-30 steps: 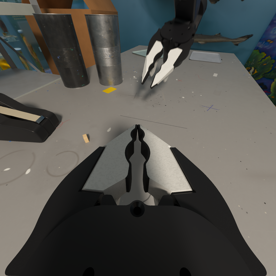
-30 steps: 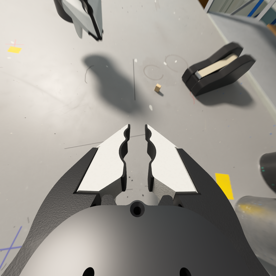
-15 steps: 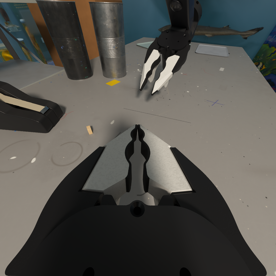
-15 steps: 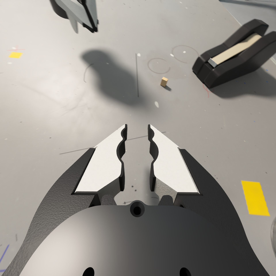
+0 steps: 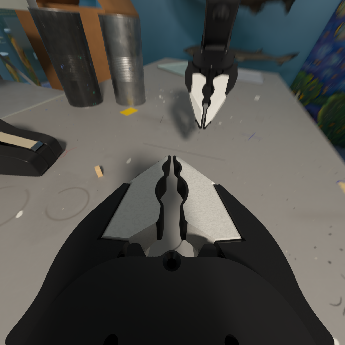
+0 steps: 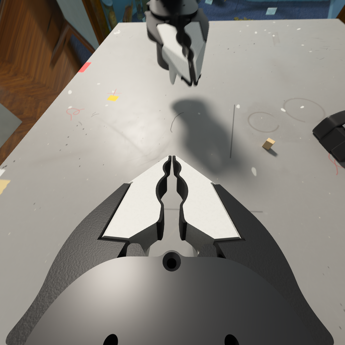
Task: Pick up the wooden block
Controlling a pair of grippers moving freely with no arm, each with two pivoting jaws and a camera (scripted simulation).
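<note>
Now | left hand-held gripper [image 5: 171, 156]: centre frame, fingers nearly together, holding nothing | right hand-held gripper [image 6: 171, 156]: centre frame, same narrow slit, holding nothing | block [image 5: 98, 171]: on tabletop [image 5: 261, 186], left of centre in left wrist view, untouched, near black dispenser [image 5: 24, 155]

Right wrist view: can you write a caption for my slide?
Right gripper shut, small wooden block lying untouched on the grey table.
</note>
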